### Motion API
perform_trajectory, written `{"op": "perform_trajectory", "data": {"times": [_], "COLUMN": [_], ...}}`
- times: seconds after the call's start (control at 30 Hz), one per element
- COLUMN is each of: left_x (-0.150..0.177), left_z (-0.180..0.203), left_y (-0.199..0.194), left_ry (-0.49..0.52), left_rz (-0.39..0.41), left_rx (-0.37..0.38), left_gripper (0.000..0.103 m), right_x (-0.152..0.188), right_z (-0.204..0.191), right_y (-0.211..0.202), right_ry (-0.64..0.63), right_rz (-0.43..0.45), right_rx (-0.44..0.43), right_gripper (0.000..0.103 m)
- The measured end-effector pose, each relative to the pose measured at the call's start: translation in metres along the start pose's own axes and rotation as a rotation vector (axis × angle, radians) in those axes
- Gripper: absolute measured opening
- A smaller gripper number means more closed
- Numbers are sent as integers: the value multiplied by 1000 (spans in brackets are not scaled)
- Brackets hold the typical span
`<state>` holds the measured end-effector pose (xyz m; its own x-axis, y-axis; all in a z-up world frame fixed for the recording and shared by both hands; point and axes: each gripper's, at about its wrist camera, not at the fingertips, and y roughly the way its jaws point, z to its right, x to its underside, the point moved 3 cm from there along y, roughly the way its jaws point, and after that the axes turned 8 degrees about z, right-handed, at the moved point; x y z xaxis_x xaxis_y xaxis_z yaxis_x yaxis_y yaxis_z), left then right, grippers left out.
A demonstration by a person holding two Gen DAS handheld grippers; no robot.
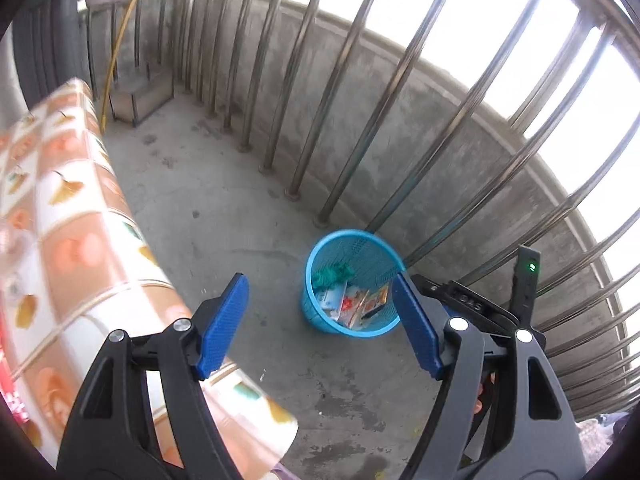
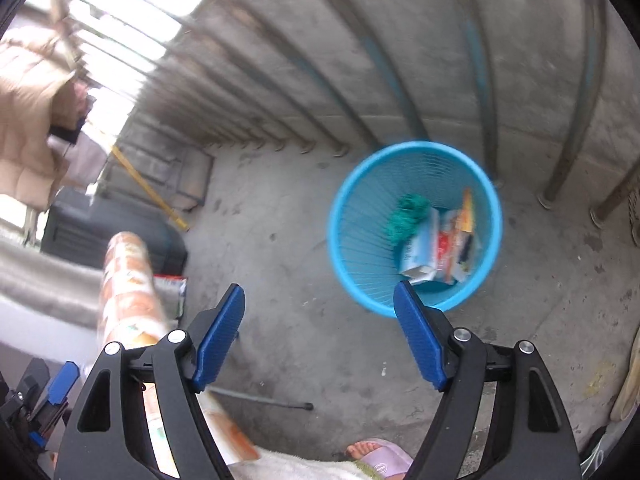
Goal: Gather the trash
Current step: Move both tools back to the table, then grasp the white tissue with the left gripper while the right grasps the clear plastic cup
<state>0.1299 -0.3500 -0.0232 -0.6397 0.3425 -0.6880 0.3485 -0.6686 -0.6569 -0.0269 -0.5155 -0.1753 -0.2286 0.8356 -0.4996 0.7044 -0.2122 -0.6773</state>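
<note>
A round blue mesh basket [image 1: 352, 248] stands on the concrete floor by the railing. Inside it lie several printed wrappers [image 1: 352, 300] and a crumpled green piece [image 1: 332, 274]. My left gripper [image 1: 319, 280] hangs open above the floor just left of the basket, with nothing between its blue pads. In the right wrist view the same basket [image 2: 360, 208] with its wrappers [image 2: 440, 248] sits ahead and to the right. My right gripper [image 2: 319, 286] is open and empty, its right fingertip [image 2: 404, 300] overlapping the basket's near rim. The right gripper's black body [image 1: 528, 280] shows beside the left one.
A table with an orange checked cloth [image 1: 72, 220] fills the left side. Steel railing bars [image 1: 360, 100] on a concrete kerb curve behind the basket. A small bench [image 1: 140, 96] stands in the far corner. A thin rod [image 2: 264, 398] lies on the floor near a foot in a slipper [image 2: 376, 454].
</note>
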Motion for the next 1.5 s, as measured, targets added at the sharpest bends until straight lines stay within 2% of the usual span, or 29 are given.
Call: {"op": "perform_trajectory", "data": {"times": [0.2, 0.3, 0.43, 0.53, 0.63, 0.7, 0.77, 0.87, 1.0, 1.1, 1.13, 1.3, 1.5], "left_x": [5, 12, 25, 37, 59, 71, 91, 124, 154, 169, 172, 178, 178], "left_z": [-19, -43, -93, -140, -194, -229, -267, -315, -359, -387, -394, -422, -436], "left_y": [-79, -124, -202, -261, -320, -346, -365, -371, -348, -321, -312, -287, -271], "left_ry": [18, 7, -60, -153, -266, -330, -427, -585, -736, -844, -868, -948, -951], "left_rz": [90, 156, 285, 397, 506, 545, 553, 526, 475, 426, 414, 400, 381], "left_rx": [31, 9, -48, -119, -224, -301, -375, -386, -374, -314, -298, -251, -228], "left_gripper": [70, 70, 71, 71, 71, 71, 71, 71, 68, 63, 58, 46, 29], "right_x": [9, 20, 42, 59, 78, 92, 108, 131, 158, 172, 176, 192, 205], "right_z": [-75, -112, -168, -207, -246, -270, -294, -325, -357, -378, -382, -404, -422], "right_y": [-40, -56, -64, -64, -60, -54, -46, -32, -12, 2, 7, 30, 56], "right_ry": [-161, -255, -392, -464, -535, -583, -628, -693, -757, -799, -811, -862, -893], "right_rz": [30, 31, 13, -19, -47, -66, -90, -121, -161, -173, -174, -190, -219], "right_rx": [-110, -159, -218, -267, -306, -325, -337, -346, -352, -348, -348, -337, -333], "right_gripper": [79, 82, 86, 87, 88, 89, 89, 89, 90, 90, 90, 90, 90]}}
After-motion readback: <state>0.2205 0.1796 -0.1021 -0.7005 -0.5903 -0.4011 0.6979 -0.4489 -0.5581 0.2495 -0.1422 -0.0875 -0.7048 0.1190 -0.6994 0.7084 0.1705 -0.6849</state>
